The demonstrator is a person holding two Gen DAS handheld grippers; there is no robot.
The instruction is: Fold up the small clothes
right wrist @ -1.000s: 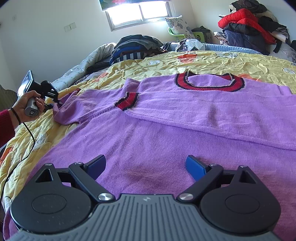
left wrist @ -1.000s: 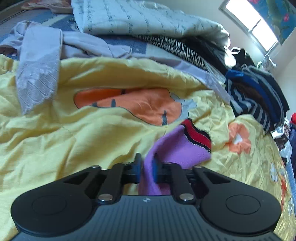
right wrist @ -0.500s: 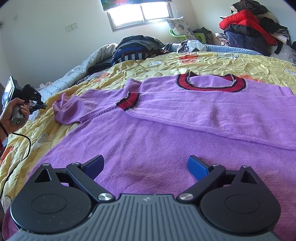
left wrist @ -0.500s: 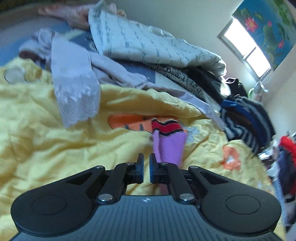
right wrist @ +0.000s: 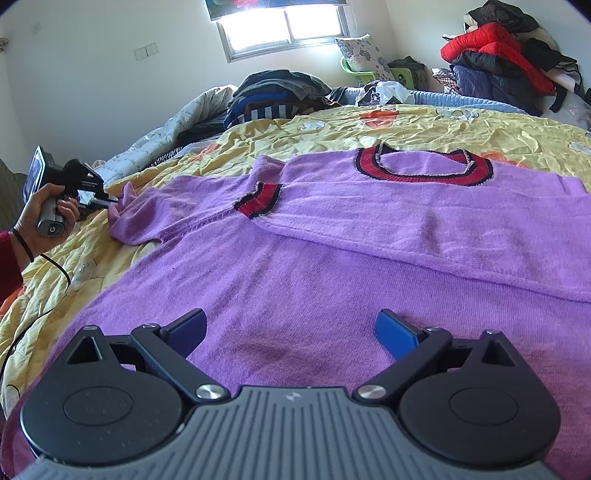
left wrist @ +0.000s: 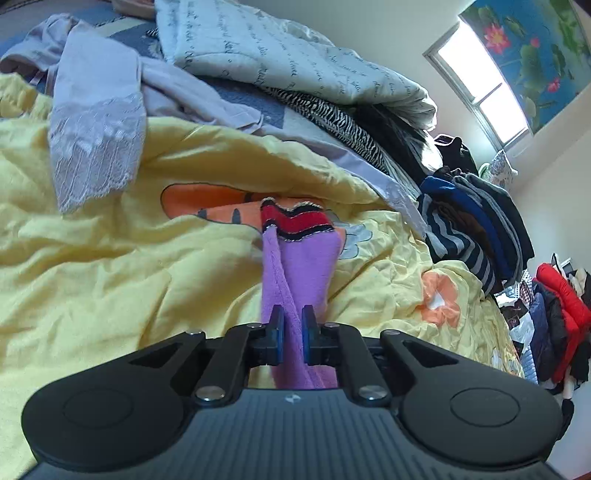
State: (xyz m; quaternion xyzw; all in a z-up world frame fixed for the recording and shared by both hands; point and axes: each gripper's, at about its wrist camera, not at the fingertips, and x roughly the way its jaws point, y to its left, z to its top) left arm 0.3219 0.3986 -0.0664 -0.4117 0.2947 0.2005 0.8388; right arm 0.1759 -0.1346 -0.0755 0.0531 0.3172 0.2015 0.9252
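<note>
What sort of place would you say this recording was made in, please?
Most likely a lived-in bedroom: a purple sweater lies spread on a bed's yellow quilt, clothes are piled at its far edge, and a window sits in the wall behind.

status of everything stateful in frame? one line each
left gripper: shut on the sweater's sleeve.
right gripper: open, above the sweater's body.
purple sweater: flat on the yellow bedspread, one sleeve already folded across the chest.
other sleeve: pinched, cuff pointing away from the camera.
left hand: gripping the left gripper's handle.
window: closed as far as visible, bright.
</note>
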